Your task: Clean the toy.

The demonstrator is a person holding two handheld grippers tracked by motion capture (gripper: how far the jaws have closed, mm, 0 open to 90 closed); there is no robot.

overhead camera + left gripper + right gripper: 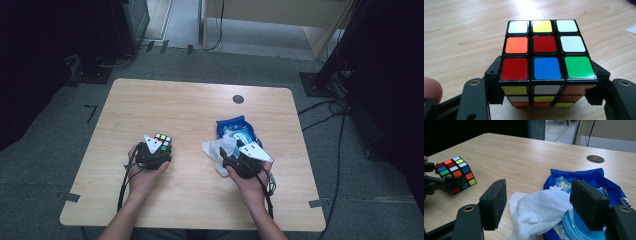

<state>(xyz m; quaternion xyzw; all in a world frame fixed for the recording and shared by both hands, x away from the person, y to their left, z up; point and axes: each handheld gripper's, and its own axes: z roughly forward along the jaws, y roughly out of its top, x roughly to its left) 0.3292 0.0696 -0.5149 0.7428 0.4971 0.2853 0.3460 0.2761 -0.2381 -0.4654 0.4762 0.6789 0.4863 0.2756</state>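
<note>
From above, one cube (163,141) sat clamped in the left gripper (156,148); the right gripper (239,152) hovered over one wipe (219,149) and one blue pack (238,128) on the table (190,110).

In the left gripper view, both jaws pressed the cube's (544,60) sides.

In the right gripper view, the wide jaws flanked the wipe (539,210), with the pack (584,180) beyond and the cube (455,173) far left.

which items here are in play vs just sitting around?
In play:
- puzzle cube, clamped by the left gripper
- white wipe, between the open jaws of the right gripper
- blue wipe pack, wipe drawn from it

Lying about:
- cable hole in the table
</note>
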